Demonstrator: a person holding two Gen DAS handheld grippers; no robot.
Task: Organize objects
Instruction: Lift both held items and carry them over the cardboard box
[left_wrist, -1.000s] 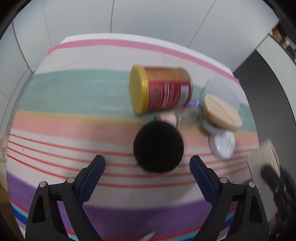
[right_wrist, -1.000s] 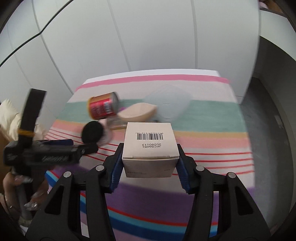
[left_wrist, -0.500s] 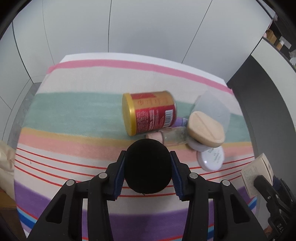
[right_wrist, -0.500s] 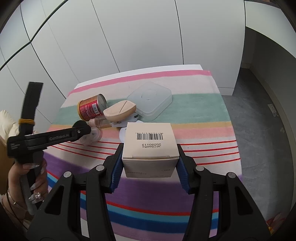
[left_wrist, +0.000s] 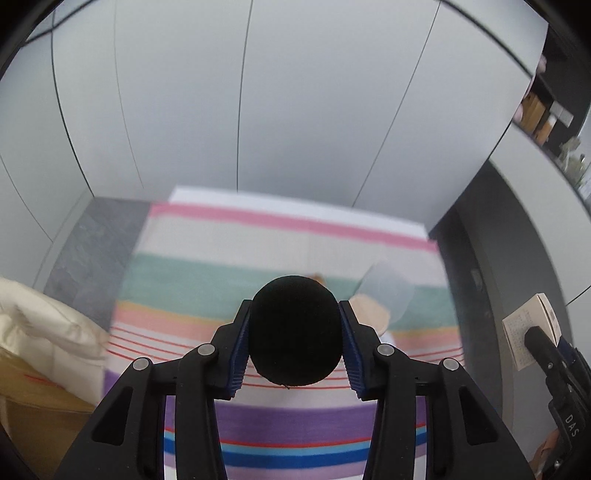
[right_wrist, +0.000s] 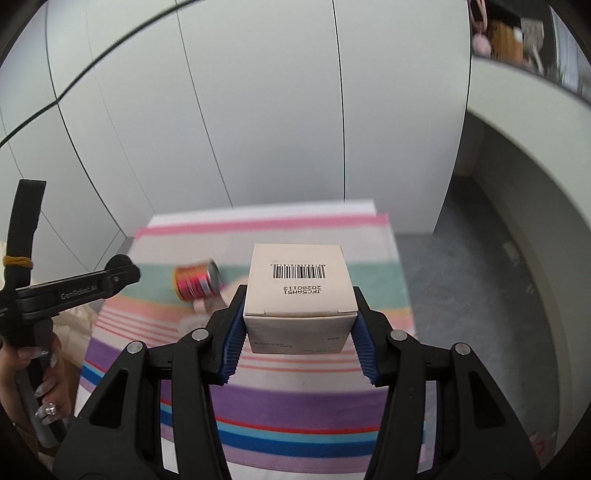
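The left hand-held gripper (left_wrist: 294, 334) is seen pinched on a round black matte lid-like object (left_wrist: 295, 330), its blue ribbed pads pressed against both sides, and the object is held in the air above the near part of the counter. The right hand-held gripper (right_wrist: 300, 325) is clamped on a white cardboard box with a barcode label (right_wrist: 300, 295), also held clear of the surface. Below both, a counter covered with a striped multicoloured cloth (right_wrist: 295, 406) is observed. On its far half, a red cylindrical can with a gold end (right_wrist: 195, 282) lies on its side, left of the box. A beige rounded item (left_wrist: 371, 312) and a pale translucent container (left_wrist: 391, 288) are noted beside it, both blurred. A person's hand (right_wrist: 35, 373) is seen at the left edge, gripping the other tool's handle.
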